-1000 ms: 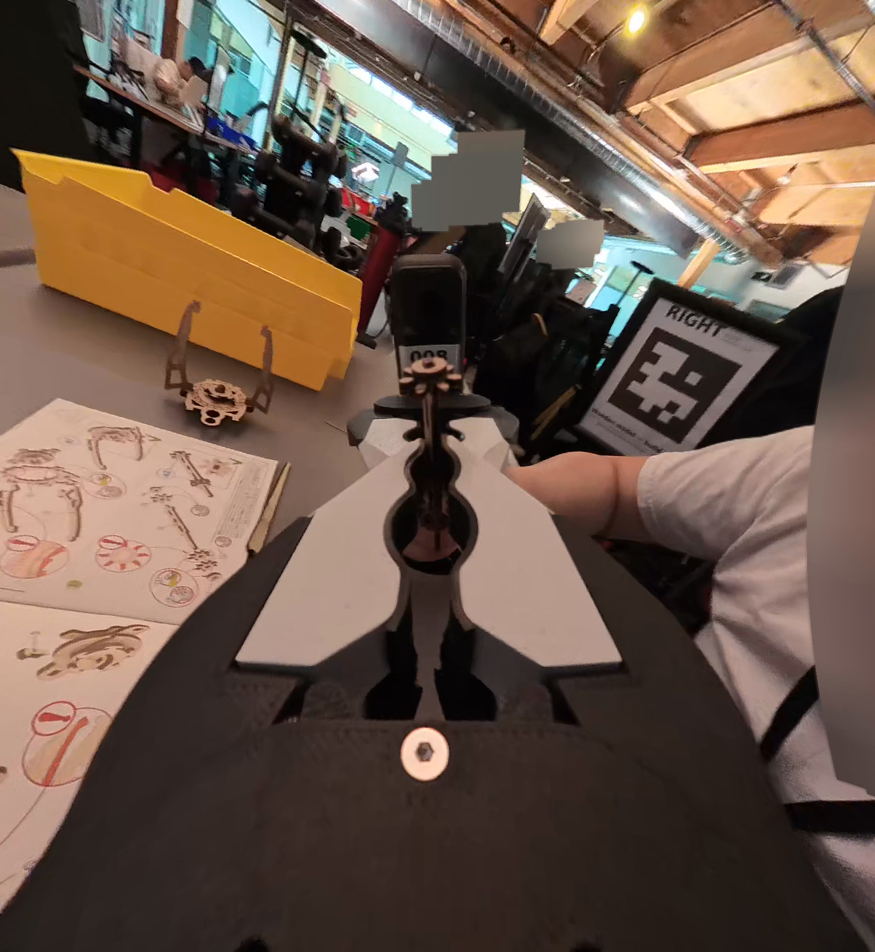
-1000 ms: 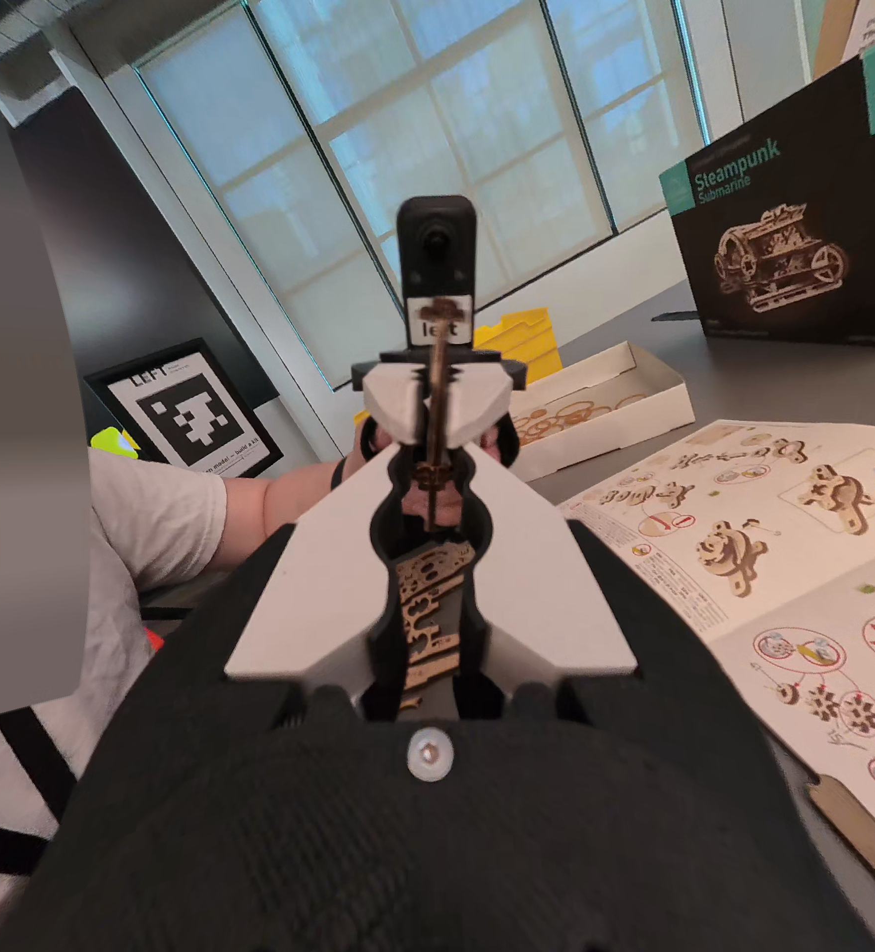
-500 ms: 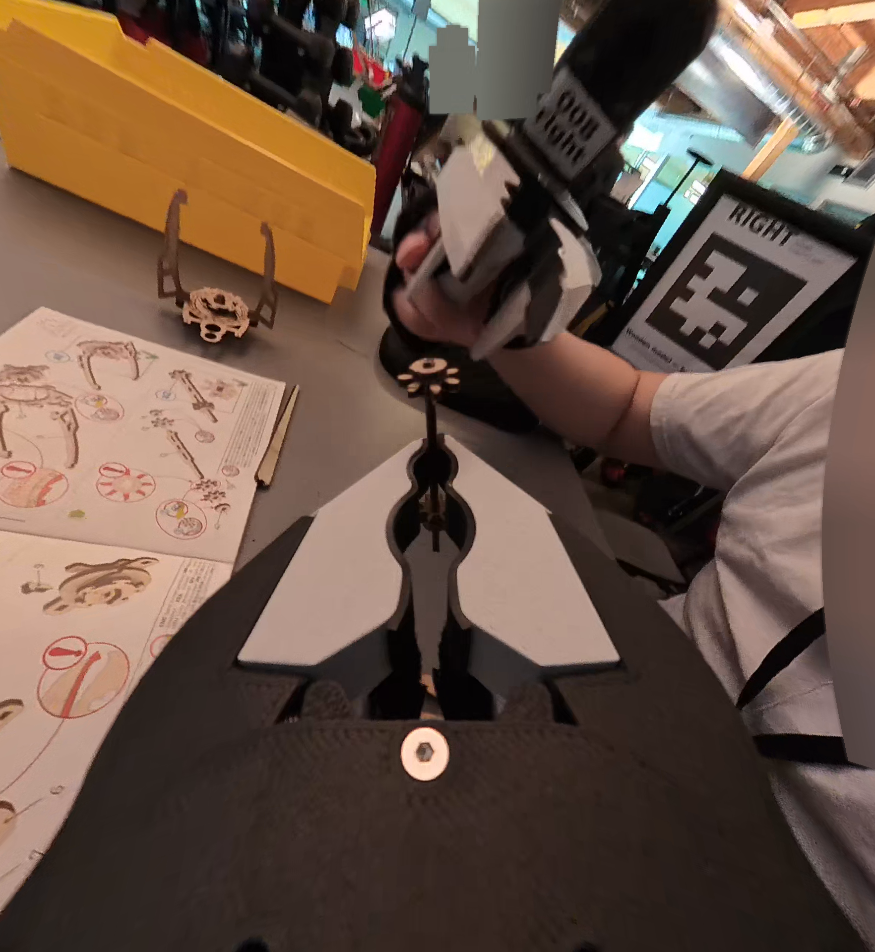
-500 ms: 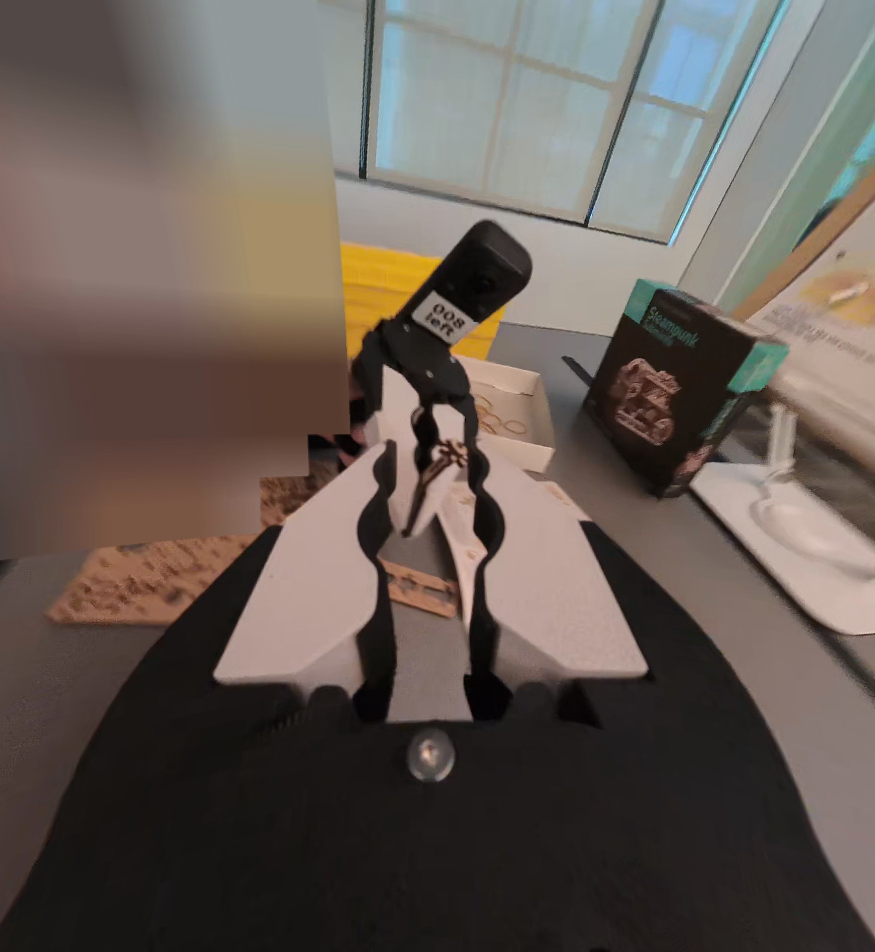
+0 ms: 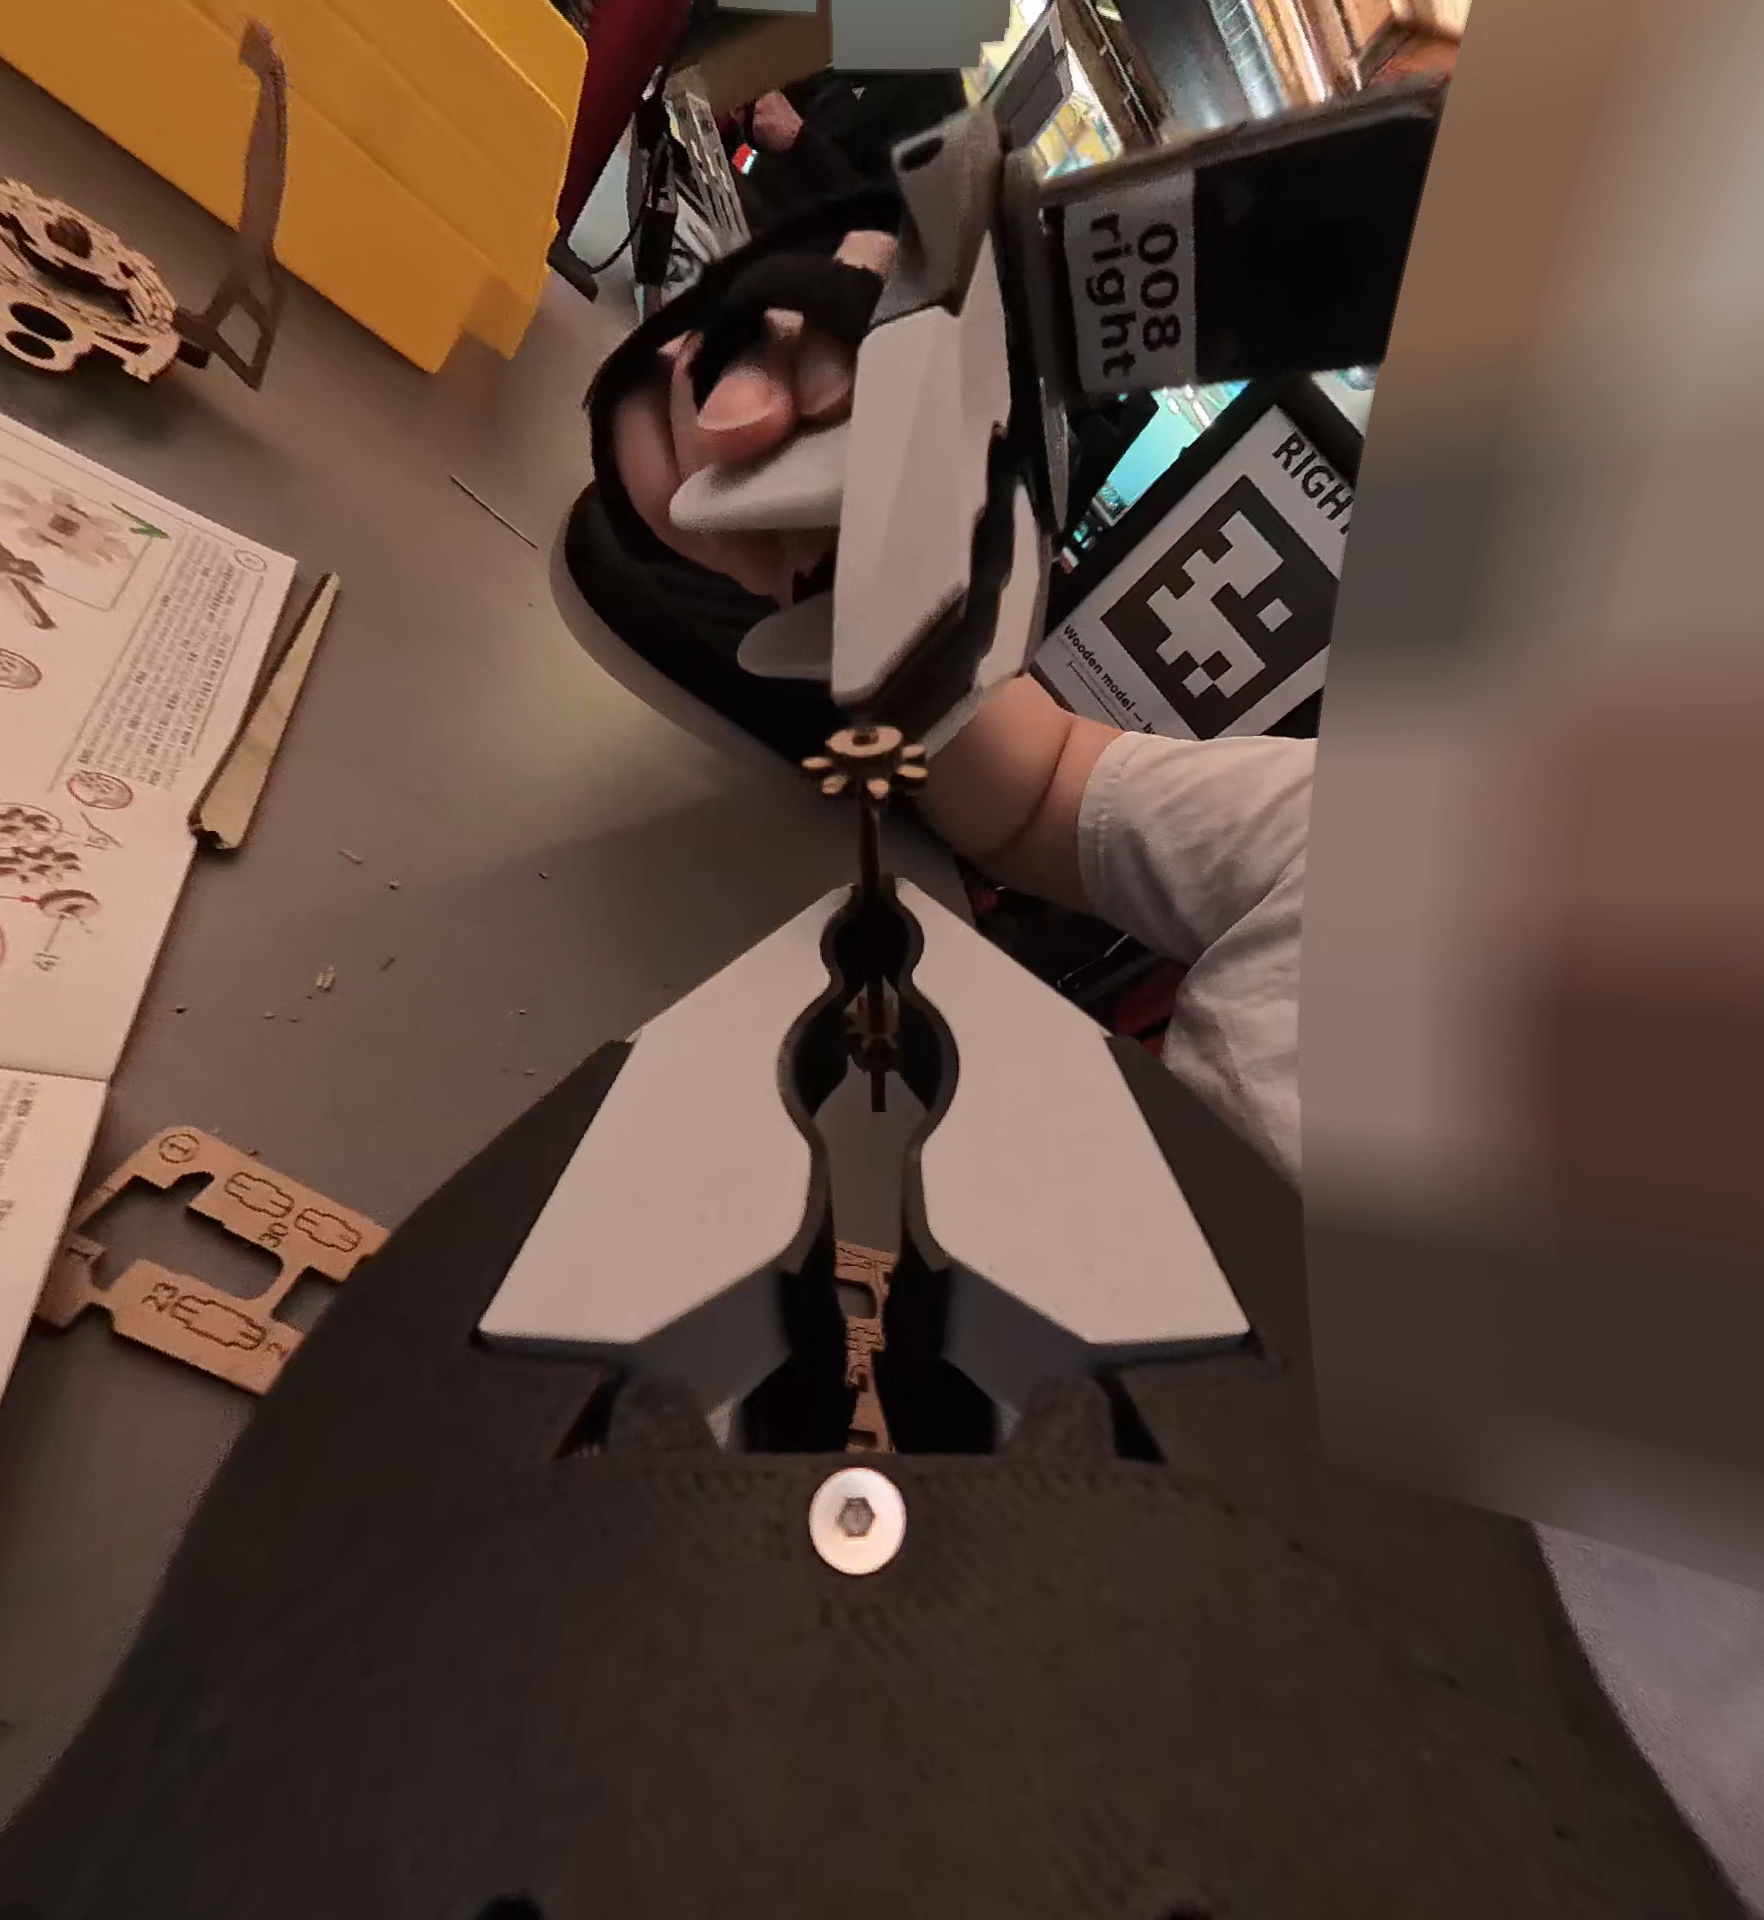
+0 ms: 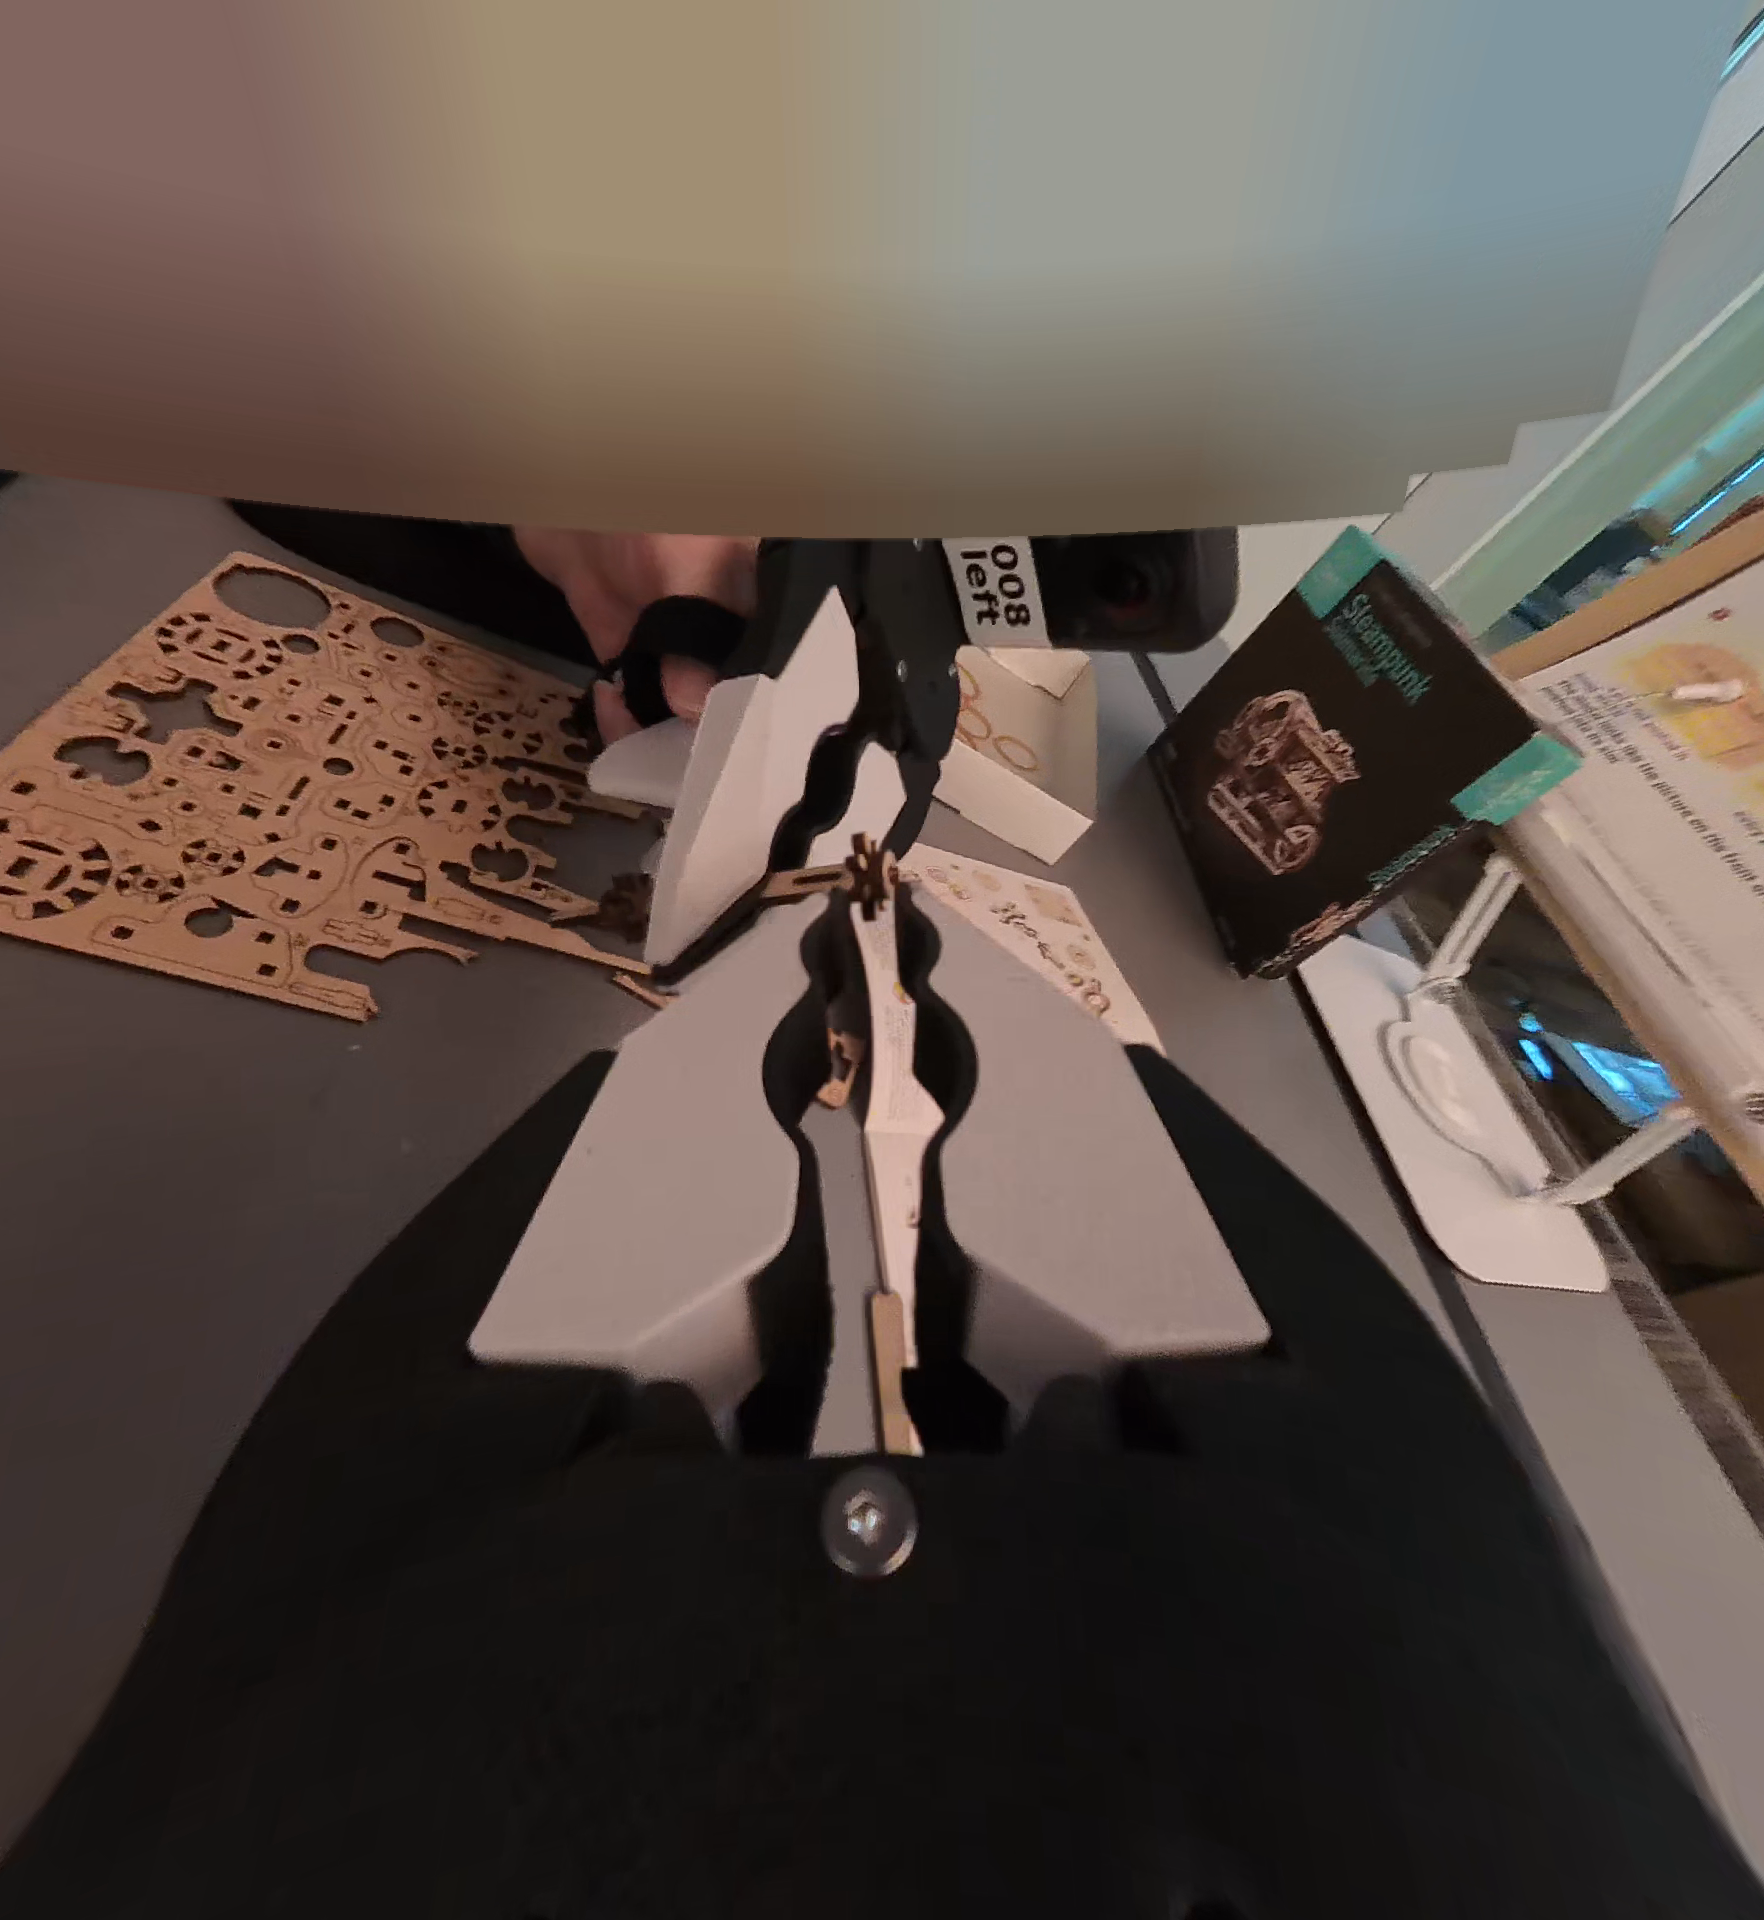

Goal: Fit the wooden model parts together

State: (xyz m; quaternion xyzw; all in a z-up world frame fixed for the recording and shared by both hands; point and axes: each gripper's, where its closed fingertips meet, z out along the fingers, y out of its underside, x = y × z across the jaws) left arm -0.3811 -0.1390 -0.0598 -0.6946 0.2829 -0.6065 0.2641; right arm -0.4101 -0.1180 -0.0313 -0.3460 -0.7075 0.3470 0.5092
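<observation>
Between both pinching hand-held grippers, left [image 5: 870,894] and seemingly right [image 6: 862,902], spans the gear axle [image 5: 865,769].

Left tool [image 5: 873,894] clamped closed; right tool [image 6: 873,914] nearly closed, tip to tip (each gripped by a hand).

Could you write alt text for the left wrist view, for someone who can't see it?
The left hand-held gripper is shut on a thin wooden axle topped by a small gear, with the right hand-held gripper's tips right above the gear. Around them on the grey table lie an instruction booklet, a cut plywood sheet piece and a yellow bin.
</observation>
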